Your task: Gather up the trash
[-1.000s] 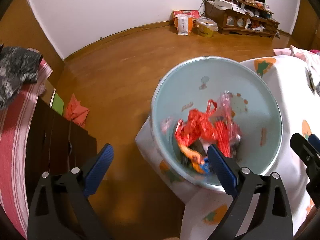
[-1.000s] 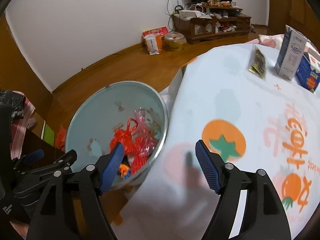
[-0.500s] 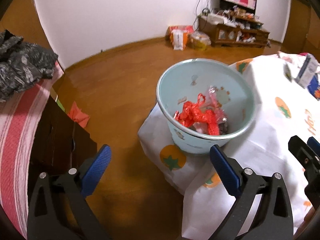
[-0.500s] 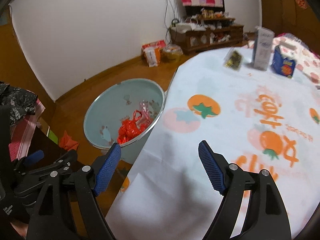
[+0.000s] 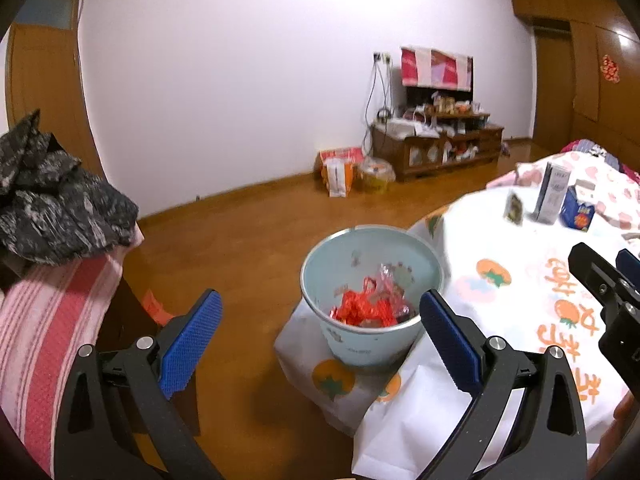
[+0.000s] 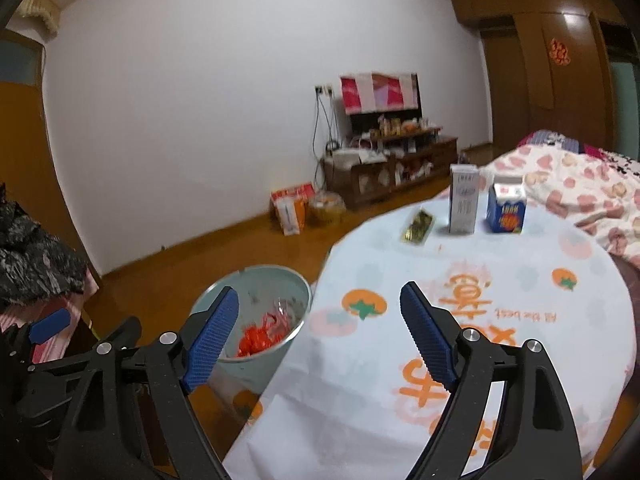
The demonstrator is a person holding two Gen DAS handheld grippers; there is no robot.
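gold wrapper (image 6: pixel 418 227) flat beside tall carton (image 6: pixel 463 199)

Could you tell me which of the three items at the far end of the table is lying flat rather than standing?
The dark gold-printed packet, leftmost of the three, lies flat on the tablecloth; the tall white carton and blue carton beside it stand upright.

left tool (image 5: pixel 318 338) agape, right tool (image 6: pixel 316 330) agape, both empty
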